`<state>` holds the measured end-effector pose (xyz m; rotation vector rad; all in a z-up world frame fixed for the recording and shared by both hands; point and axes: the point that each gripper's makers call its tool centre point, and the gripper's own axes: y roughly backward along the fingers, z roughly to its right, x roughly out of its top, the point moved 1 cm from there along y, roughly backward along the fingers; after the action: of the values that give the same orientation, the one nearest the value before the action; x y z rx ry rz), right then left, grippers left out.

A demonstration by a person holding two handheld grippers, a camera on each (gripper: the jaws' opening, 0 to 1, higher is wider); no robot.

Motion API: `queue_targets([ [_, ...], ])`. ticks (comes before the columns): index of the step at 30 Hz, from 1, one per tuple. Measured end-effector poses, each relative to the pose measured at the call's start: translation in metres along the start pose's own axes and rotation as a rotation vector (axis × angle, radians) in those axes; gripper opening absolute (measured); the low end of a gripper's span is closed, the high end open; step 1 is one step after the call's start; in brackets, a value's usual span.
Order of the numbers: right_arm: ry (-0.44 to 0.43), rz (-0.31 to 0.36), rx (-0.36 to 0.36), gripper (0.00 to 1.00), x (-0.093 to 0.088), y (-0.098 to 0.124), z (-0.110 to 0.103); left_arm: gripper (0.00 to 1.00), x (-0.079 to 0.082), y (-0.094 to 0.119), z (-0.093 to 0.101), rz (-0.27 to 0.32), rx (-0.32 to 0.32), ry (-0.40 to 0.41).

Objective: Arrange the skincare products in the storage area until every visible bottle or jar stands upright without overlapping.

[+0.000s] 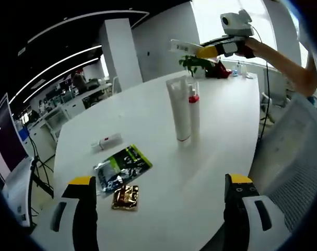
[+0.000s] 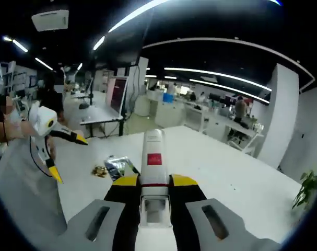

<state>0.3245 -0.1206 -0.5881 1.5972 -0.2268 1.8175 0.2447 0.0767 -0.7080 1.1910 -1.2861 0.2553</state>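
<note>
Two white tubes [image 1: 180, 109] stand upright side by side near the middle of the white table [image 1: 148, 104]; the thinner one [image 1: 194, 112] has a red cap. My left gripper [image 1: 161, 183] is open over the near table edge with nothing between its jaws. My right gripper [image 2: 154, 181] is shut on a white tube with a red label [image 2: 153, 157], held in the air. In the left gripper view that right gripper [image 1: 221, 48] shows high at the far right, carrying the tube [image 1: 185, 47]. A small white tube [image 1: 106, 141] lies flat on the table.
A silver-green sachet [image 1: 121, 166] and a gold sachet [image 1: 126, 197] lie near the table's front. A green plant [image 1: 196, 64] and small bottles [image 1: 241, 69] stand at the far edge. A mesh chair [image 1: 294, 157] is on the right. The left gripper [image 2: 48, 133] shows beside a person.
</note>
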Motion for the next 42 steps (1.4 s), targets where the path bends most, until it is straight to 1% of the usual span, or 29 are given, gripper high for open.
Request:
queue_targets([
  [1, 0.009, -0.001, 0.017, 0.21, 0.001, 0.000, -0.008, 0.95, 0.000, 0.000, 0.000, 0.000, 0.001, -0.001],
  [5, 0.010, 0.007, 0.063, 0.21, 0.004, -0.001, -0.031, 0.96, -0.002, 0.000, 0.001, -0.011, 0.001, -0.013],
  [7, 0.021, -0.001, 0.091, 0.21, 0.001, -0.006, -0.041, 0.95, -0.003, -0.001, 0.002, -0.017, -0.001, -0.025],
  [10, 0.005, -0.018, 0.132, 0.21, -0.006, -0.011, -0.059, 0.95, -0.002, -0.001, 0.003, -0.015, -0.001, -0.041],
  [11, 0.012, -0.032, 0.144, 0.21, -0.010, -0.014, -0.065, 0.93, -0.001, -0.001, 0.003, -0.012, 0.001, -0.050],
  [12, 0.018, -0.040, 0.153, 0.21, -0.012, -0.016, -0.070, 0.90, 0.001, 0.000, 0.005, -0.003, -0.007, -0.078],
  [13, 0.030, -0.064, 0.171, 0.21, -0.019, -0.019, -0.077, 0.84, 0.001, 0.000, 0.006, 0.003, -0.011, -0.089],
  [14, 0.032, -0.070, 0.175, 0.21, -0.021, -0.022, -0.081, 0.81, 0.003, 0.001, 0.008, 0.011, -0.016, -0.103],
  [16, 0.046, -0.100, 0.203, 0.21, -0.031, -0.027, -0.090, 0.79, 0.004, 0.000, 0.010, 0.015, -0.026, -0.114],
  [18, 0.067, -0.130, 0.218, 0.21, -0.040, -0.033, -0.097, 0.75, 0.004, 0.000, 0.012, 0.012, -0.034, -0.127],
  [19, 0.063, -0.138, 0.226, 0.21, -0.043, -0.036, -0.100, 0.72, 0.004, 0.000, 0.012, 0.010, -0.032, -0.133],
  [21, 0.063, -0.157, 0.254, 0.21, -0.051, -0.040, -0.108, 0.73, 0.006, 0.000, 0.014, 0.015, -0.041, -0.155],
  [23, 0.070, -0.176, 0.273, 0.21, -0.057, -0.043, -0.114, 0.74, 0.005, -0.001, 0.017, 0.008, -0.045, -0.166],
  [24, 0.083, -0.193, 0.290, 0.21, -0.062, -0.044, -0.120, 0.75, 0.006, -0.001, 0.018, 0.009, -0.048, -0.170],
  [26, 0.101, -0.213, 0.316, 0.21, -0.065, -0.045, -0.129, 0.75, 0.008, -0.001, 0.021, 0.014, -0.052, -0.171],
  [28, 0.125, -0.236, 0.335, 0.21, -0.071, -0.049, -0.134, 0.73, 0.010, -0.001, 0.025, 0.020, -0.060, -0.184],
  [30, 0.144, -0.250, 0.363, 0.21, -0.075, -0.051, -0.142, 0.68, 0.011, -0.002, 0.032, 0.021, -0.088, -0.200],
  [32, 0.162, -0.259, 0.391, 0.21, -0.076, -0.053, -0.149, 0.64, 0.011, -0.004, 0.039, 0.022, -0.116, -0.216],
  [35, 0.189, -0.272, 0.418, 0.21, -0.078, -0.056, -0.157, 0.65, 0.010, -0.006, 0.042, 0.020, -0.133, -0.247],
  [37, 0.212, -0.281, 0.435, 0.21, -0.079, -0.058, -0.162, 0.63, 0.009, -0.007, 0.044, 0.009, -0.138, -0.271],
  [38, 0.219, -0.284, 0.443, 0.21, -0.079, -0.059, -0.164, 0.60, 0.005, -0.009, 0.046, -0.011, -0.158, -0.281],
  [39, 0.224, -0.287, 0.456, 0.21, -0.080, -0.059, -0.168, 0.57, 0.003, -0.010, 0.044, -0.023, -0.148, -0.282],
  [40, 0.224, -0.288, 0.461, 0.21, -0.080, -0.060, -0.169, 0.54, 0.002, -0.010, 0.043, -0.026, -0.146, -0.300],
  [41, 0.220, -0.287, 0.479, 0.21, -0.079, -0.060, -0.174, 0.52, 0.000, -0.011, 0.047, -0.041, -0.158, -0.293],
  [42, 0.218, -0.287, 0.492, 0.21, -0.079, -0.061, -0.177, 0.48, 0.000, -0.010, 0.049, -0.039, -0.171, -0.297],
])
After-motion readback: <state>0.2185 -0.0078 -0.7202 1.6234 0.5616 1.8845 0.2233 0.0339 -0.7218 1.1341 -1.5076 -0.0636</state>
